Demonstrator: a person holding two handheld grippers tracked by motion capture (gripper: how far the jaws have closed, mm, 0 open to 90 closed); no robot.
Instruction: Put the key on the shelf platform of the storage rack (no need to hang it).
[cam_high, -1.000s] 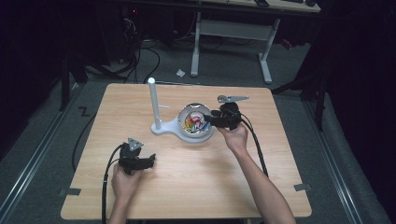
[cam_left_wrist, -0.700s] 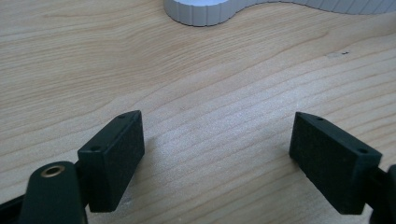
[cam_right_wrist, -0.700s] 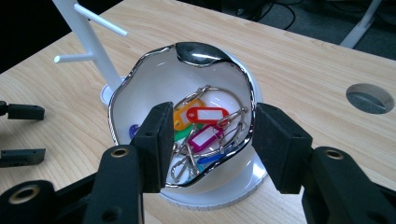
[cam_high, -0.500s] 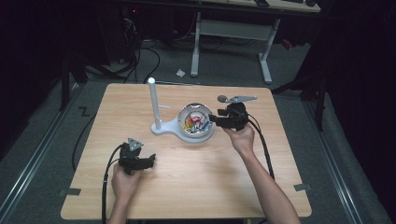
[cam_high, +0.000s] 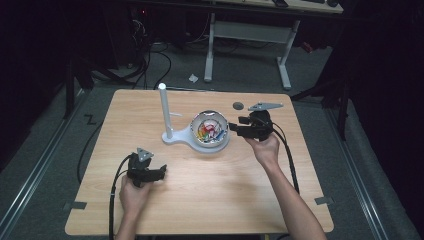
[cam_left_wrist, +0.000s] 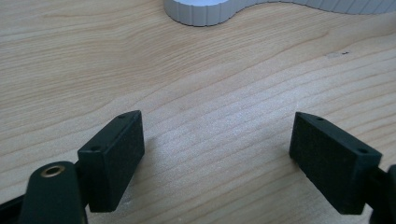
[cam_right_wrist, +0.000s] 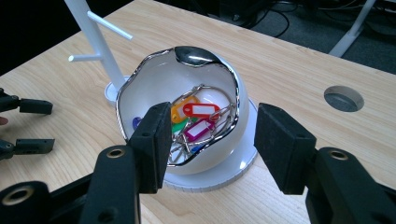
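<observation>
The right gripper (cam_right_wrist: 210, 144), at the bowl's (cam_high: 200, 141) three o'clock, has just been spreading, empty, ready for the tags (cam_right_wrist: 198, 119). The left gripper (cam_left_wrist: 219, 154) idles spread at seven o'clock.

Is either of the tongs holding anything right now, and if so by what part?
Nothing is held. The right tongs have just been opening, empty, in front of the white bowl of key tags. The left tongs stand open over bare table.

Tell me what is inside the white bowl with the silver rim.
The white bowl with the silver rim holds coloured plastic key tags on metal rings. Its front wall covers whatever lies lower down.
</observation>
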